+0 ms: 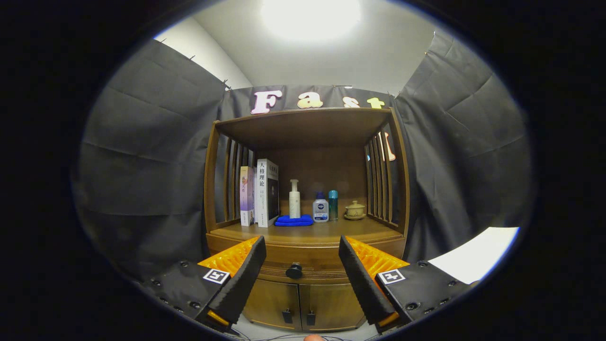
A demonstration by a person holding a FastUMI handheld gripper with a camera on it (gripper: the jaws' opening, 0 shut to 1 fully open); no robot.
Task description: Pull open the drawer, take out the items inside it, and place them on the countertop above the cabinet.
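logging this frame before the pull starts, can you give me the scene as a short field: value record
gripper: gripper open, fingers spread, holding nothing
drawer: drawer shut, contents hidden
knob: dark knob between the fingers, beyond them, untouched
countertop: countertop bare at the front
books: two books upright at the back left
cloth: blue cloth with a white pump bottle on it
other items: two small bottles, lidded cup on a saucer
lower doors: cabinet doors shut
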